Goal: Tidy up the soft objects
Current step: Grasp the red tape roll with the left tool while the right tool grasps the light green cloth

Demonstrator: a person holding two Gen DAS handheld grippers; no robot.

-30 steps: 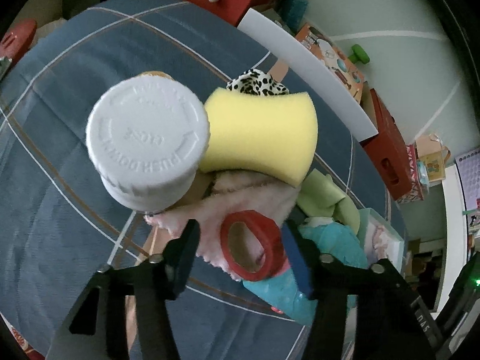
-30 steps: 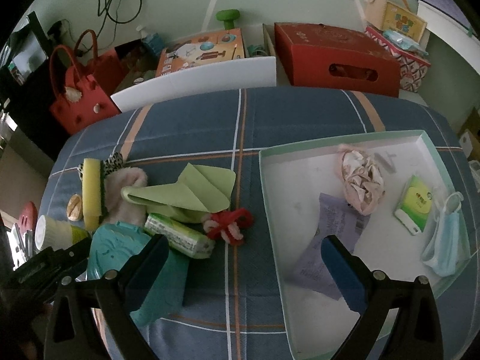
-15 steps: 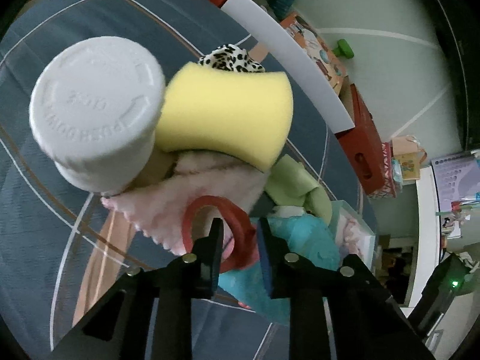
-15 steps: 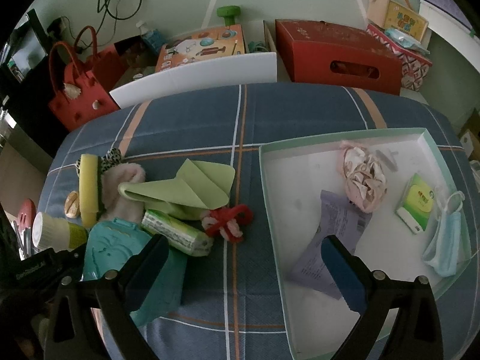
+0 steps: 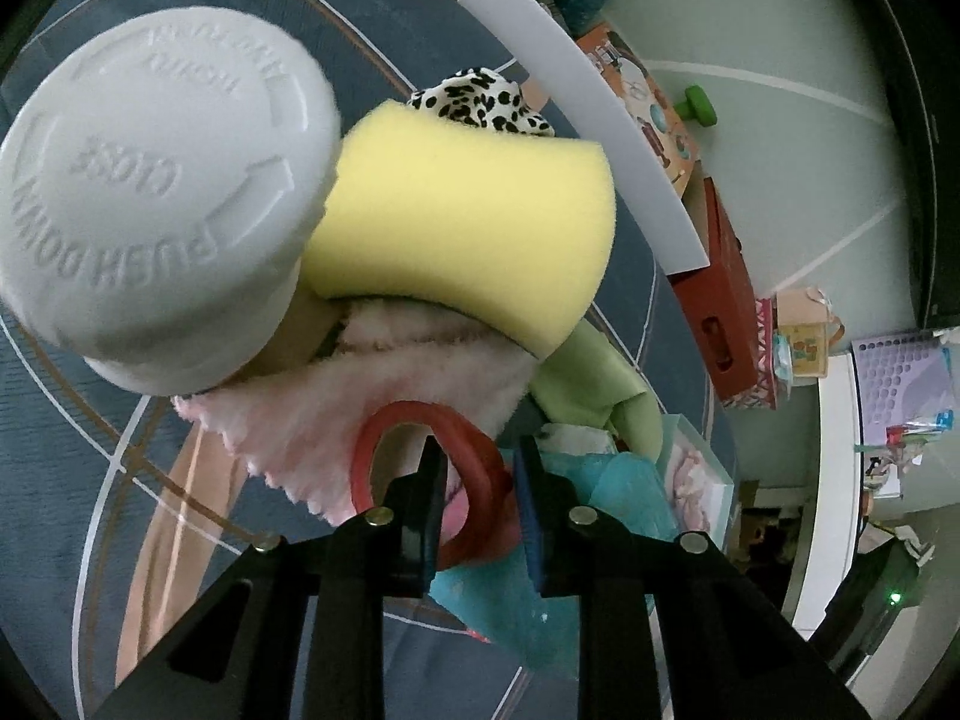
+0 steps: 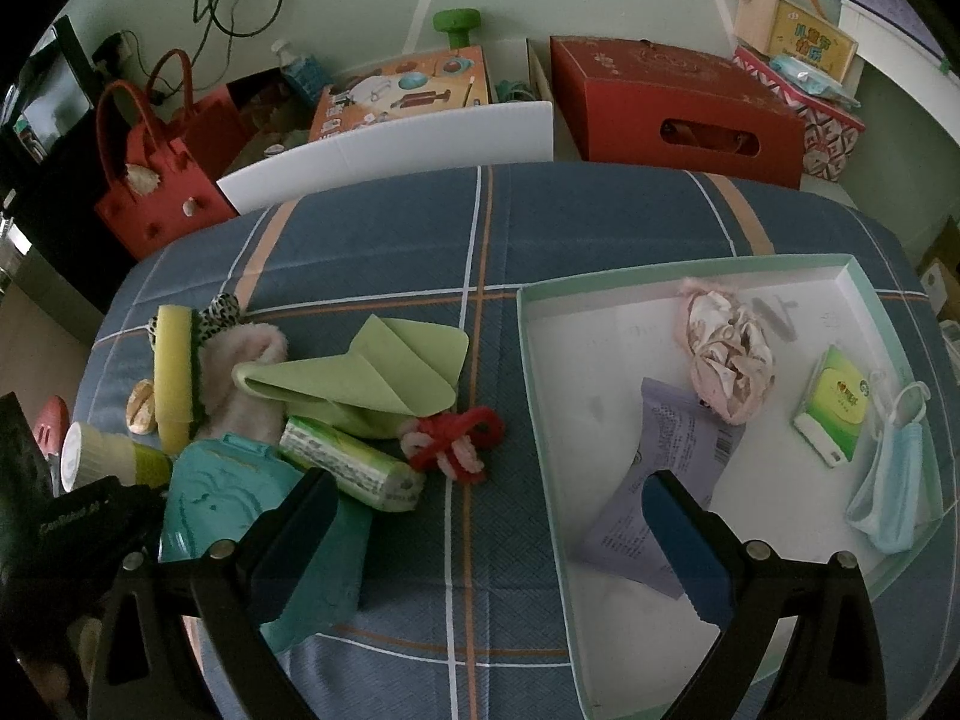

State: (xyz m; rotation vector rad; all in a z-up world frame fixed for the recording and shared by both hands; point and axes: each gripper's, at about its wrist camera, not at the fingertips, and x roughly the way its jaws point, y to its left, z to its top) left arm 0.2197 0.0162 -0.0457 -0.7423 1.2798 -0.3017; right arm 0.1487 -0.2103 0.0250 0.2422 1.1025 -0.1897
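Observation:
In the left wrist view my left gripper [image 5: 480, 463] is shut on one side of a red ring [image 5: 384, 438] that lies on a fluffy pink cloth [image 5: 336, 396]. A yellow sponge [image 5: 468, 222], a leopard-print scrunchie [image 5: 480, 99] and a green cloth [image 5: 594, 384] lie just beyond. My right gripper [image 6: 486, 495] hangs open and holds nothing, above the checked blanket between the pile and the white tray [image 6: 690, 273]. The right wrist view shows the sponge [image 6: 171, 372], green cloth [image 6: 366, 372], a wrapped tissue pack [image 6: 348, 462] and a red-and-pink knot [image 6: 456, 444].
A white-capped bottle [image 5: 150, 192] stands close on the left, against the sponge. A teal pouch [image 6: 228, 492] lies by the left gripper's body. The tray holds a pink scrunchie [image 6: 726, 354], purple packet [image 6: 666, 480], green tissue pack [image 6: 834, 414] and blue mask [image 6: 894, 492]. Boxes and bags stand beyond the far edge.
My left jaws have closed from wide apart onto the red ring, and that gripper has tilted and come closer to the pile. The right gripper has stayed still and open.

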